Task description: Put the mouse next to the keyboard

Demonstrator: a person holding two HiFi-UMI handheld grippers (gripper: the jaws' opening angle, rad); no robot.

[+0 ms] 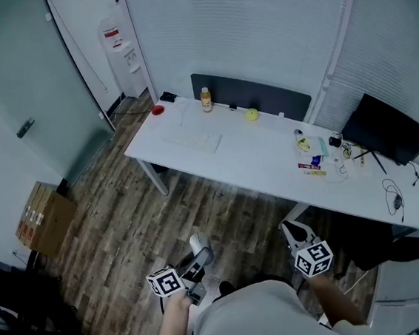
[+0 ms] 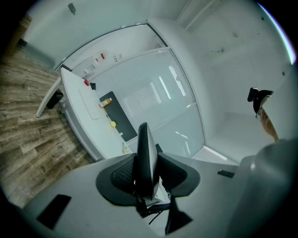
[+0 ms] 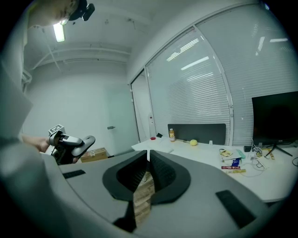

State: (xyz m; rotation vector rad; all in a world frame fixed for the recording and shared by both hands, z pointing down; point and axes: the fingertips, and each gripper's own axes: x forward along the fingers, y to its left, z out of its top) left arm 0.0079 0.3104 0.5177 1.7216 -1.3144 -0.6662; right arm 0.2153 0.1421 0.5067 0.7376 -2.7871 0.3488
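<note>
The white keyboard lies on the left part of the white desk, well ahead of me. My left gripper hangs low over the wood floor in front of my body. It is shut on a dark, thin, rounded thing that stands edge-on between the jaws and looks like the mouse. From the right gripper view it shows as a grey rounded shape. My right gripper is also held low before the desk, its jaws shut with nothing between them.
On the desk stand a bottle, a yellow ball, a red thing, small packets, cables and a black monitor. A dark panel backs the desk. A cardboard box sits on the floor at left.
</note>
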